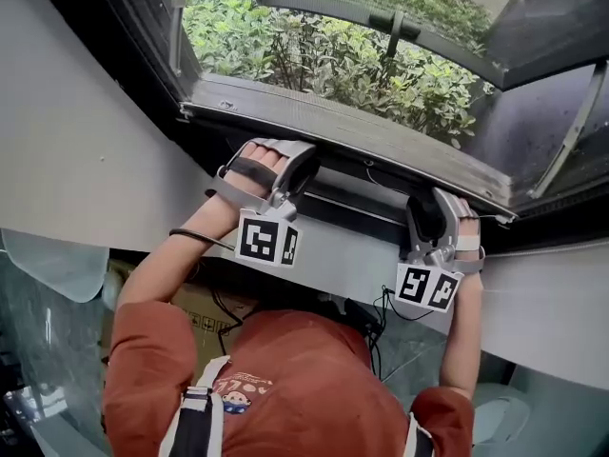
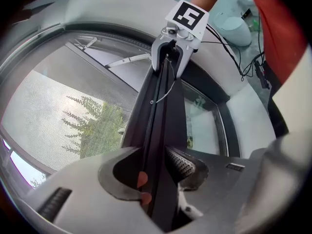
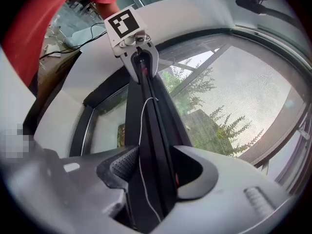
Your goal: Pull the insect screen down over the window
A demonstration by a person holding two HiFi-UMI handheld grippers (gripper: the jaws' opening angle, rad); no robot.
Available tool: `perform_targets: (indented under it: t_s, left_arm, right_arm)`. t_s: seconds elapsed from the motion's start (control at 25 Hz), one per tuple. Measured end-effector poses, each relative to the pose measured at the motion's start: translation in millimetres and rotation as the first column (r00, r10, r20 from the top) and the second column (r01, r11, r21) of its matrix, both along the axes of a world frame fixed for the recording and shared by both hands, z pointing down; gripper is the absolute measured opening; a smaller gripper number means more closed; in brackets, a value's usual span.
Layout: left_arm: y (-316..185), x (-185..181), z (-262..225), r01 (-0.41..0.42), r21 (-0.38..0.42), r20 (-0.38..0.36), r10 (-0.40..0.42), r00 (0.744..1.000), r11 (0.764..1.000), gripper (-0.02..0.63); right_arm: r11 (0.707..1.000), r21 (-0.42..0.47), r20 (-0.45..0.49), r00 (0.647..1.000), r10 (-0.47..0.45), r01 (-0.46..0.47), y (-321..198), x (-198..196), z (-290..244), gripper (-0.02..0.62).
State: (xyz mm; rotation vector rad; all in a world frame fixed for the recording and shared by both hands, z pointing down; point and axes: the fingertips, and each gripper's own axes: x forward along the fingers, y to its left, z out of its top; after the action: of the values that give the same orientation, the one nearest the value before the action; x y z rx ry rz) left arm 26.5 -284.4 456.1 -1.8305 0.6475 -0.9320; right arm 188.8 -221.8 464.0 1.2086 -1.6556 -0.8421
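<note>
The insect screen's black pull bar [image 1: 357, 201] runs along the bottom of the window opening, just inside the grey sill [image 1: 333, 122]. My left gripper [image 1: 297, 181] is shut on the bar's left part. The right gripper [image 1: 425, 219] is shut on its right part. In the left gripper view the bar [image 2: 158, 126] lies clamped between the jaws of the left gripper [image 2: 157, 172] and runs up to the right gripper [image 2: 170, 52]. In the right gripper view the bar [image 3: 151, 126] lies pinched in the right gripper [image 3: 152, 172], with a thin white cord [image 3: 142, 145] along it. Grey mesh [image 3: 243, 96] spreads beside the bar.
Green bushes [image 1: 324, 55] show outside through the opening. A window sash with a metal stay [image 1: 571, 131] stands open at the right. White wall [image 1: 76, 150] flanks the frame. Below are a cardboard box [image 1: 205, 307], black cables [image 1: 381, 312] and a white fixture [image 1: 500, 417].
</note>
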Motion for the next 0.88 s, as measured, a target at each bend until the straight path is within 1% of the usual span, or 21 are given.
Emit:
perform_targets:
  t_s: [0.2,0.52,0.72,0.88]
  left_arm:
    - [-1,0,-1,-0.009,0.033,0.006,0.009,1.000,0.999,0.150]
    - [1,-2,-5,-0.001,0.018,-0.039,0.001,0.999,1.000,0.152]
    - [2,-1,-8,0.005,-0.017,-0.123,-0.007,0.992,1.000,0.152]
    - [4,-2,-11,0.006,-0.023,-0.210,-0.010,0.978,1.000,0.152]
  right_arm:
    - [1.000,0.011,-0.038,0.999,0.000,0.000,-1,1,0,0.229]
    - [1.000,0.007,-0.004,1.000,0.009,-0.009,-1,-2,-4,0.227]
    - [1.000,0.010,0.050,0.999,0.019,-0.019,-2,-2,-7,0.227]
    - [0.999,0.025,0.119,0.992,0.034,-0.038,-2,-3,-12,0.227]
